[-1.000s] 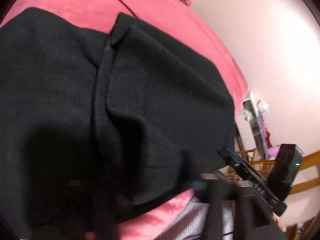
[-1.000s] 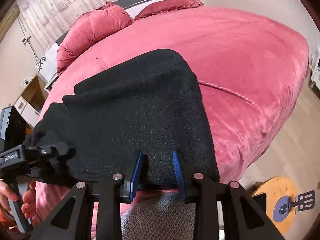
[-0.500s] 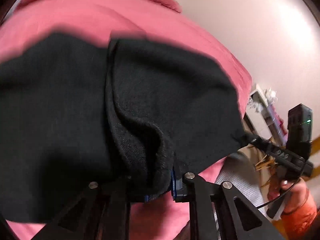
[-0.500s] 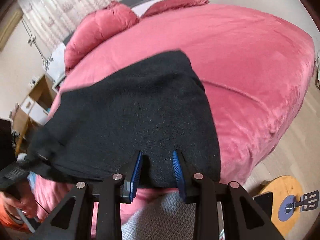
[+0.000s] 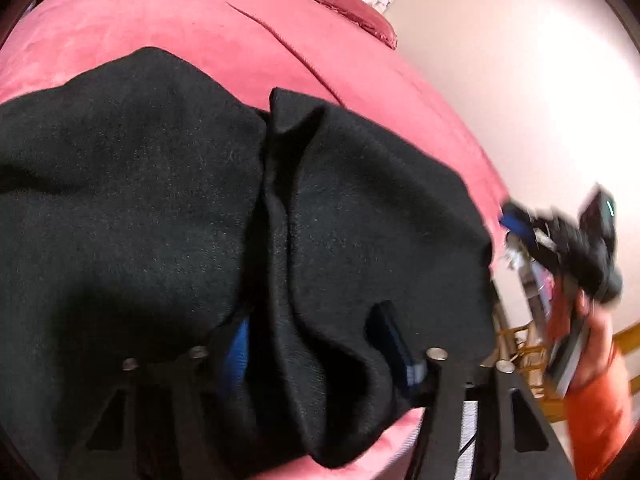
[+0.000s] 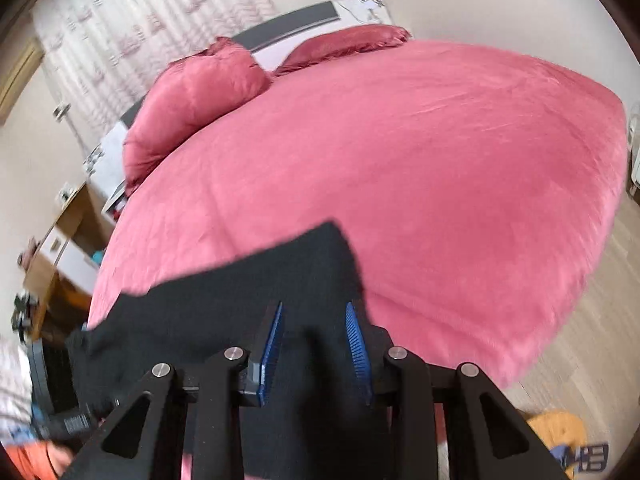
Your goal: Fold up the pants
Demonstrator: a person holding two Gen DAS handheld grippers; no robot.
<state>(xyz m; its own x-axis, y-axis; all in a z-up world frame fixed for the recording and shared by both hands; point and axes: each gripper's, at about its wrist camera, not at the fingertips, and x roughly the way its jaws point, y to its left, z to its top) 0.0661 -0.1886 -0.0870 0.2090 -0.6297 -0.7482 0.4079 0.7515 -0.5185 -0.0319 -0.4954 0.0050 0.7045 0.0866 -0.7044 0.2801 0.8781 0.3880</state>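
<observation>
Black pants [image 5: 140, 220] lie on a pink bed [image 5: 180, 28], with a raised fold running down the middle. My left gripper [image 5: 320, 348] is at the near edge, its jaws opening; that fold hangs loosely between the blue pads [image 5: 240, 344]. In the right wrist view my right gripper [image 6: 315, 352] is shut on a bunched part of the pants [image 6: 224, 300], lifted off the bed [image 6: 400, 160]. The left wrist view shows the right gripper [image 5: 516, 224] blurred at the pants' right corner, held by a hand in an orange sleeve [image 5: 596, 392].
Two pink pillows [image 6: 192, 96] [image 6: 348, 44] lean at the head of the bed. A wooden nightstand [image 6: 60, 248] stands on the left, and wooden floor [image 6: 600, 300] runs along the right side. Wooden chair parts [image 5: 520, 344] stand by the pale wall [image 5: 520, 80].
The left jaws pinched the middle fold half a second ago and now stand wider around it. The right gripper rose and drew back, dragging its part of the pants toward the bed's near edge.
</observation>
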